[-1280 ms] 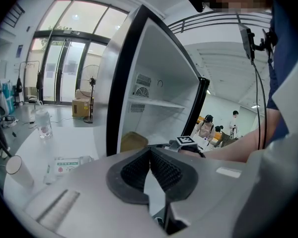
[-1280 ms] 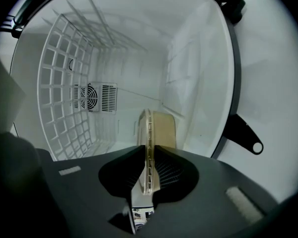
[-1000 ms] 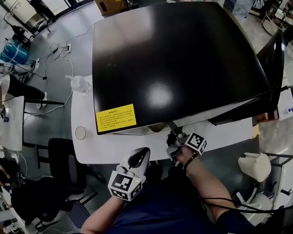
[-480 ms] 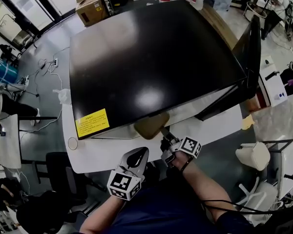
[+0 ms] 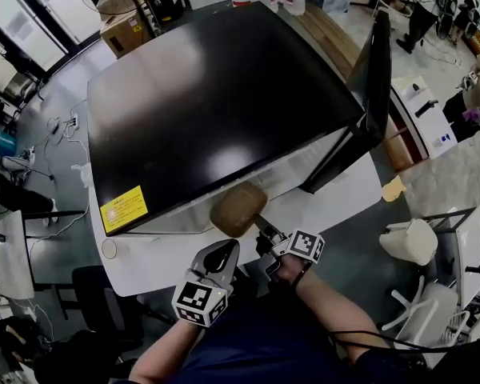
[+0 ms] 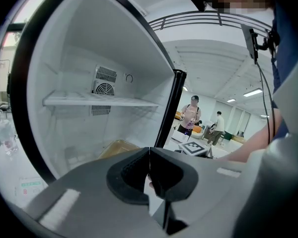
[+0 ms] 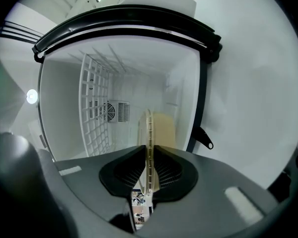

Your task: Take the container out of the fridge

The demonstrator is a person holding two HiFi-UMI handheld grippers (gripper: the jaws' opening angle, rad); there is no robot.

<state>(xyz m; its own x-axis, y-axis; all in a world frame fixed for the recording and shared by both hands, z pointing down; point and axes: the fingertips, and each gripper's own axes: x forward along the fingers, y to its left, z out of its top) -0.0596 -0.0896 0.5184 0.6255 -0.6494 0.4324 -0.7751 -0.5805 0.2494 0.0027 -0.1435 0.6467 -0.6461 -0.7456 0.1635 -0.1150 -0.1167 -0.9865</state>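
From above, the black fridge (image 5: 216, 102) stands with its door (image 5: 376, 62) swung open at the right. A round tan container (image 5: 238, 209) sticks out past the fridge's front edge. My right gripper (image 5: 261, 226) is shut on its near rim. In the right gripper view the thin rim (image 7: 149, 133) runs between the two pads, with the tan body (image 7: 165, 128) beyond and the white fridge interior (image 7: 104, 83) behind. My left gripper (image 5: 226, 251) hangs beside it, shut and empty. In the left gripper view its jaws (image 6: 149, 171) meet, and the container (image 6: 116, 148) lies low in the fridge.
The fridge rests on a white platform (image 5: 160, 254) and has a yellow label (image 5: 122, 208) at its front left corner. A wire shelf (image 6: 97, 101) crosses the interior. A white chair (image 5: 408, 240) stands to the right. People (image 6: 191, 115) stand far behind the door.
The container has slid out from under the fridge's front edge toward me, drawn by the right gripper. The left gripper stays low and shut.
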